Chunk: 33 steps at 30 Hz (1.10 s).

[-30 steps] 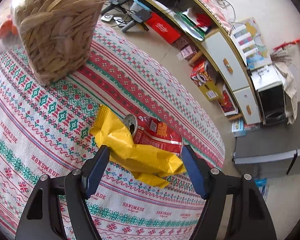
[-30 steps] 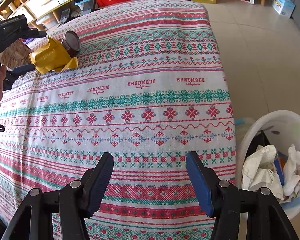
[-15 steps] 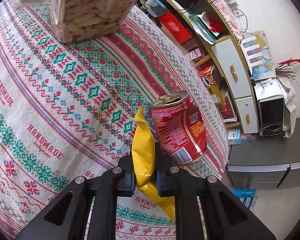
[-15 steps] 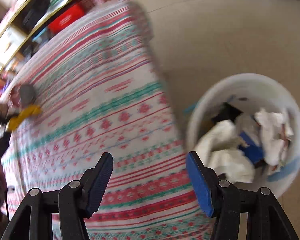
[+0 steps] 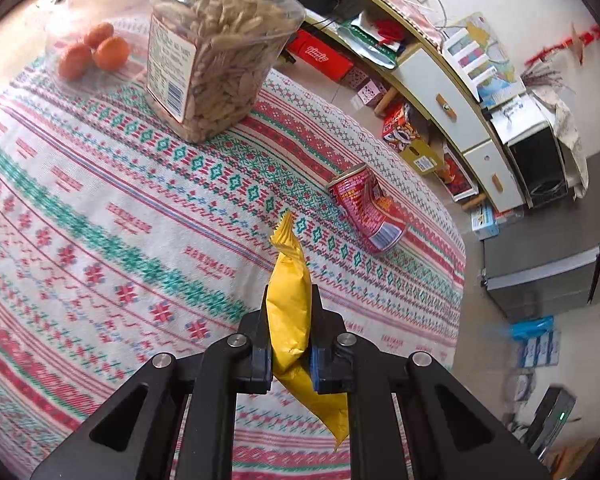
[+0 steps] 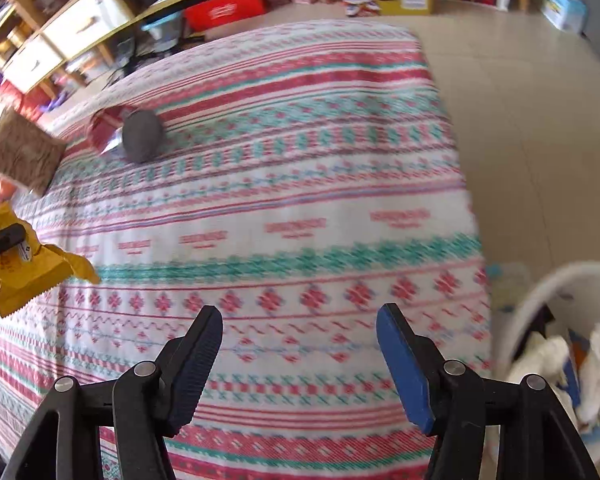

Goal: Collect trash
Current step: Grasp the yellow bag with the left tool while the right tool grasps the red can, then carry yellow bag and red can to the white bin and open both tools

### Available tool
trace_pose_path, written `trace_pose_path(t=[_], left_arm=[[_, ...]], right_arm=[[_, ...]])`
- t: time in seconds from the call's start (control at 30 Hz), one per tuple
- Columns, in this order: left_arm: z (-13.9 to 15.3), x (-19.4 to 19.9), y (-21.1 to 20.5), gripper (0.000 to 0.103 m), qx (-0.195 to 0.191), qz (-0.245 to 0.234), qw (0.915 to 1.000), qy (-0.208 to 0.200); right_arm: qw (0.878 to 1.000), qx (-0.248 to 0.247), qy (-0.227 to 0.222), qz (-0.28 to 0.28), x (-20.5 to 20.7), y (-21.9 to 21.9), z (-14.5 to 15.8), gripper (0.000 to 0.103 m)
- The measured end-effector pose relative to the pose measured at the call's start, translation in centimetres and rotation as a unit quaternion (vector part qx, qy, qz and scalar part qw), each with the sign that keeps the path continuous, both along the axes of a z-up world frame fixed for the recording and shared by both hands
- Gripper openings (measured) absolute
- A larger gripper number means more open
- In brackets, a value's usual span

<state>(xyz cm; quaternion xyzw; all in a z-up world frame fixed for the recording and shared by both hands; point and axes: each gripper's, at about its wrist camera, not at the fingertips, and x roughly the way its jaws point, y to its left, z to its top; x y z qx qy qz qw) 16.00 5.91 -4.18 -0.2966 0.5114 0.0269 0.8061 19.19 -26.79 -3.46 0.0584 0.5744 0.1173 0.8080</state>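
Observation:
My left gripper [image 5: 290, 312] is shut on a yellow snack wrapper [image 5: 290, 300] and holds it above the patterned tablecloth [image 5: 100, 208]. The wrapper also shows at the left edge of the right wrist view [image 6: 28, 268]. A red drink can [image 5: 366, 210] lies on its side on the cloth beyond the wrapper; it shows in the right wrist view [image 6: 128, 136] too. My right gripper [image 6: 300, 324] is open and empty above the cloth. A white trash bin [image 6: 540, 300] holding crumpled paper stands on the floor at the right.
A clear jar of seeds [image 5: 220, 48] stands at the far side of the table, with oranges [image 5: 96, 50] behind it. Low shelves and cabinets [image 5: 452, 92] with boxes line the wall beyond the table edge. Tiled floor [image 6: 520, 100] lies to the right.
My left gripper closed on the yellow wrapper and lifted it off the cloth; the can tipped up, then lay down again farther away. My right gripper swung toward the bin and back over the table.

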Motion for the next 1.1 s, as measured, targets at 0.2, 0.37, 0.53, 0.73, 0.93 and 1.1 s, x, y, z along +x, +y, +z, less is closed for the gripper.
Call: trace_pose_path(t=[0.2, 0.37, 0.53, 0.73, 0.93, 1.1], left_arm=[[-2.0, -3.1, 3.4, 0.013, 0.004, -0.008, 0.9987, 0.050], [-1.0, -3.6, 4.4, 0.013, -0.007, -0.022, 0.9990, 0.038], [-1.4, -3.9, 5.4, 0.013, -0.024, -0.038, 0.9974, 0.056], [-1.4, -3.4, 5.9, 0.013, -0.024, -0.043, 0.9970, 0.059], [-0.9, -3.1, 5.9, 0.013, -0.020, -0.047, 0.9972, 0.055], [-0.4, -3.1, 5.3, 0.013, -0.017, -0.049, 0.9974, 0.051]], right_arm=[[0.978, -0.096, -0.112, 0.146, 2.5, 10.5, 0.6, 0.078], [0.943, -0.159, -0.195, 0.218, 5.0, 16.4, -0.2, 0.083], [0.922, -0.212, -0.216, 0.242, 8.7, 20.7, -2.7, 0.083], [0.893, -0.292, -0.218, 0.264, 11.7, 24.3, -5.4, 0.081], [0.905, -0.277, -0.192, 0.258, 12.5, 24.2, -6.5, 0.044], [0.919, -0.261, -0.165, 0.244, 10.9, 22.9, -5.7, 0.041]])
